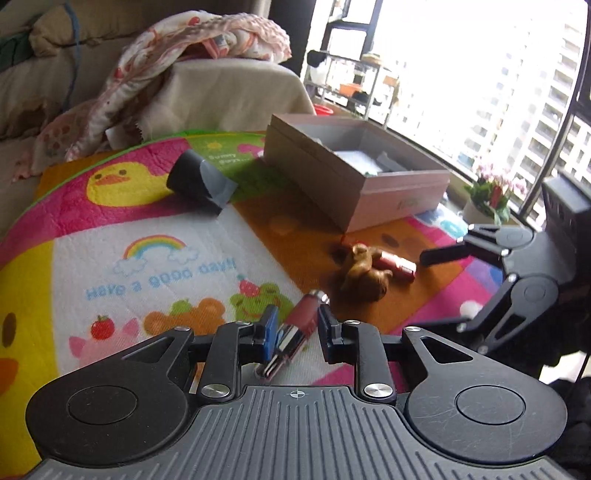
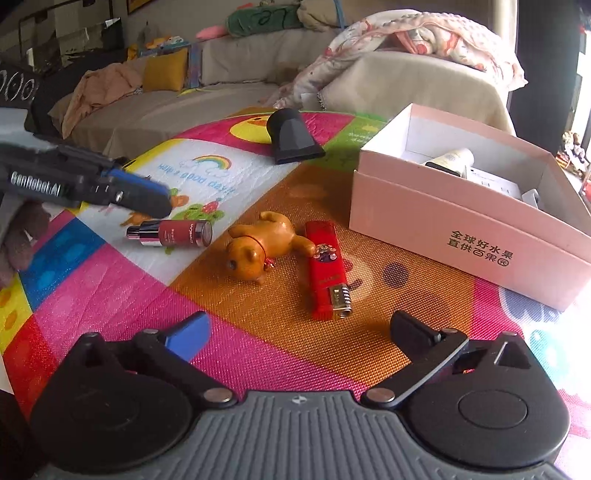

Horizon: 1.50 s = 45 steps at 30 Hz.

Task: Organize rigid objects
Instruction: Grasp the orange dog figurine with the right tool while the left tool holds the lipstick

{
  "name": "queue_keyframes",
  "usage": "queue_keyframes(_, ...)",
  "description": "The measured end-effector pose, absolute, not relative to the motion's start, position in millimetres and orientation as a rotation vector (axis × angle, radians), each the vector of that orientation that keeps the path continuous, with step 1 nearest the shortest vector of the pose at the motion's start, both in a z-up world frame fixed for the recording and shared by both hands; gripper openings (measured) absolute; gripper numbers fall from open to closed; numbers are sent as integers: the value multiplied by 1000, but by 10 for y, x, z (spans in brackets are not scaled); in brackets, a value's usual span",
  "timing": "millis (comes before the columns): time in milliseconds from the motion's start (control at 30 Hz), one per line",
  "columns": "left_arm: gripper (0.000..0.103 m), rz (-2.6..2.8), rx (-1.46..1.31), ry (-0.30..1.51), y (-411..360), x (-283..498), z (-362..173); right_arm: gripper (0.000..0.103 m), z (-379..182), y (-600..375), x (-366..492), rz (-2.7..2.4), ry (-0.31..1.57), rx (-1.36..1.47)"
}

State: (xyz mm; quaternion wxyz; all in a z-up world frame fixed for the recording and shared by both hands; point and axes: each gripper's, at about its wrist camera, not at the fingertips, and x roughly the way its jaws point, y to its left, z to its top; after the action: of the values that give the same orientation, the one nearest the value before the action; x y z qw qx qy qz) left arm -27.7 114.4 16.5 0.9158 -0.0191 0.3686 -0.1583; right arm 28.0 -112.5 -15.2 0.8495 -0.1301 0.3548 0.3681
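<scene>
A red-and-silver cosmetic bottle (image 1: 299, 325) lies on the colourful play mat (image 1: 166, 236) between the open jaws of my left gripper (image 1: 295, 330), which straddles it without closing; it also shows in the right wrist view (image 2: 173, 233), with the left gripper (image 2: 147, 195) just above it. A brown bear figurine (image 2: 262, 245) and a red lighter (image 2: 328, 273) lie mid-mat, in front of my right gripper (image 2: 299, 332), which is open and empty. A pink open box (image 2: 469, 229) holding a few items stands at the right. A black hair-dryer nozzle (image 2: 290, 136) lies further back.
A beige sofa (image 2: 166, 107) with a patterned blanket (image 2: 417, 33) and cushions runs behind the mat. In the left wrist view a potted plant (image 1: 491, 195) and a shelf rack (image 1: 351, 81) stand by the window.
</scene>
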Motion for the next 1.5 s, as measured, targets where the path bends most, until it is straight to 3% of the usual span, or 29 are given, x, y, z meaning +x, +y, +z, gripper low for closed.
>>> queue_keyframes(267, 44, -366, 45, 807, 856, -251, 2, 103, -150, -1108, 257, 777, 748, -292)
queue_keyframes(367, 44, -338, 30, 812, 799, -236, -5, 102, -136, -1126, 235, 778, 741, -285)
queue_keyframes(467, 44, -279, -67, 804, 824, -203, -21, 91, -114, -1151, 235, 748, 715, -273)
queue_keyframes(700, 46, -223, -55, 779, 683, -252, -28, 90, -102, -1247, 405, 477, 599, -412)
queue_keyframes(767, 56, -218, -45, 771, 626, -275, -35, 90, -97, -1327, 459, 424, 591, -416)
queue_keyframes(867, 71, -239, -5, 766, 520, -295, -50, 83, -11, -1449, 457, 516, 626, -292)
queue_keyframes(933, 71, -231, 35, 767, 461, -311, -57, 61, 65, -1467, 451, 629, 677, -175)
queue_keyframes(967, 71, -228, 49, 769, 441, -318, -59, 56, 105, -1424, 470, 690, 710, -120)
queue_keyframes(1267, 71, -221, 38, 776, 454, -307, -57, 54, 75, -729, 608, 808, 779, -116)
queue_keyframes(1333, 71, -227, 36, 769, 469, -313, -65, 40, 97, -730, 558, 813, 759, -159)
queue_keyframes(1500, 66, -223, -35, 739, 562, -319, -74, 32, 152, -1099, 390, 818, 766, -223)
